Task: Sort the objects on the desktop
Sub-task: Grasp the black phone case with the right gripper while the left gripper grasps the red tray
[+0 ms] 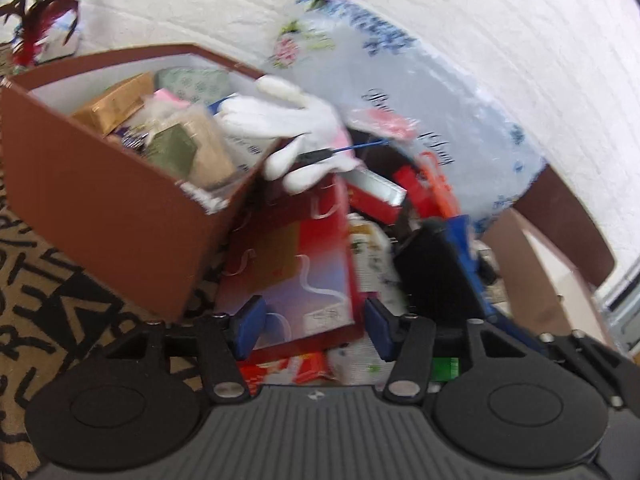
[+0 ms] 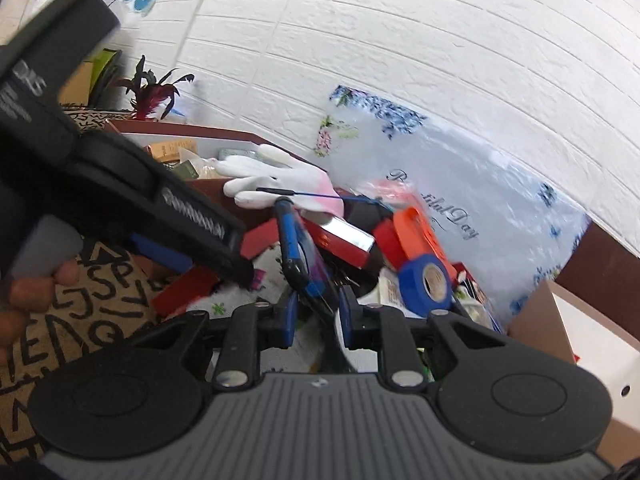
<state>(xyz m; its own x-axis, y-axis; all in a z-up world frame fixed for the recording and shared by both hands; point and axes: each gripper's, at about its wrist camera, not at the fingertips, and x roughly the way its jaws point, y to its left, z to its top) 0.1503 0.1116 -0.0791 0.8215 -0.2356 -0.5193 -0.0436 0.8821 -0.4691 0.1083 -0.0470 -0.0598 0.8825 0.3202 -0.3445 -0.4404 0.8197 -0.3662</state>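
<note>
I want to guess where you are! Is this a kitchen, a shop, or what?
Probably a home desk or craft corner being tidied. A brown box is stuffed with packets, blue tape sits among gift boxes, and a white brick wall stands behind.

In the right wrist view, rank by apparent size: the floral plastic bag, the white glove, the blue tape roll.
1. floral plastic bag, clearly largest.
2. white glove.
3. blue tape roll.
The tape roll sits nearer the camera, so the last two are unsure.
</note>
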